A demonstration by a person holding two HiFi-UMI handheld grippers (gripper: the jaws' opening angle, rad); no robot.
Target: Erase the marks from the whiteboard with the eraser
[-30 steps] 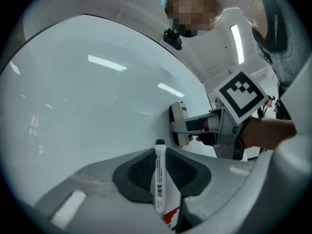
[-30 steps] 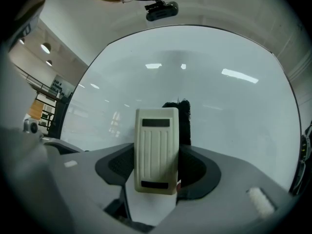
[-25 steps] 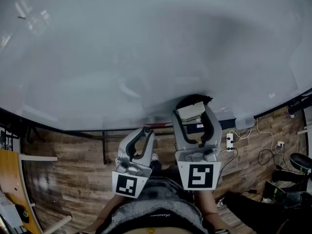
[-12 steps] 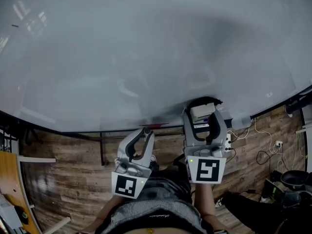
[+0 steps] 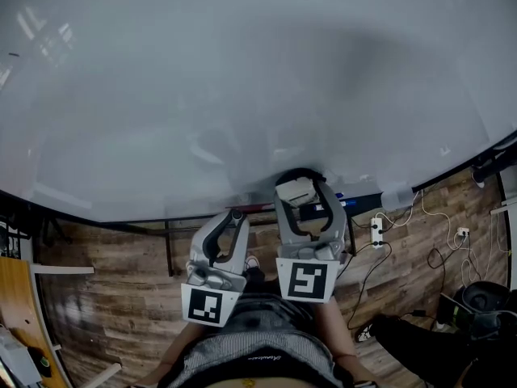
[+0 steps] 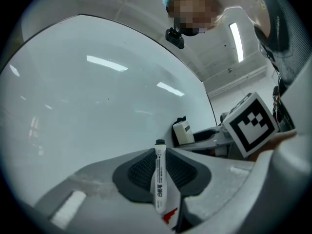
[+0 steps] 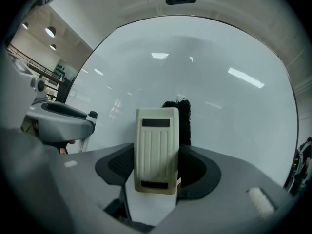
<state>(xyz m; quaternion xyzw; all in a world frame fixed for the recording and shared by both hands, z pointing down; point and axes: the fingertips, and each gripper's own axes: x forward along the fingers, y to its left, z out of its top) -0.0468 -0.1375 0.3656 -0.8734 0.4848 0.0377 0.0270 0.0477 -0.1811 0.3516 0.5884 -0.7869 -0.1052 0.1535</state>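
The whiteboard (image 5: pixel 242 87) fills the upper head view and looks almost bare, with one tiny dark mark (image 5: pixel 12 55) at its far left. My right gripper (image 5: pixel 300 186) is shut on the cream eraser (image 5: pixel 295 192) at the board's lower edge. In the right gripper view the eraser (image 7: pixel 156 150) stands upright between the pads, its black felt (image 7: pixel 179 112) turned toward the board. My left gripper (image 5: pixel 233 218) hangs lower left of it, shut on a white marker (image 6: pixel 160 179) with its cap pointing at the board.
A dark rail (image 5: pixel 161 221) runs under the board. Below lies a wooden floor (image 5: pixel 113 297) with a power strip and cables (image 5: pixel 380 231) at the right and dark gear (image 5: pixel 477 314) at lower right. A yellow tabletop (image 5: pixel 24 314) is at lower left.
My right gripper carried the eraser to the right along the board's lower edge, then back left past where it began. The left gripper has barely moved.
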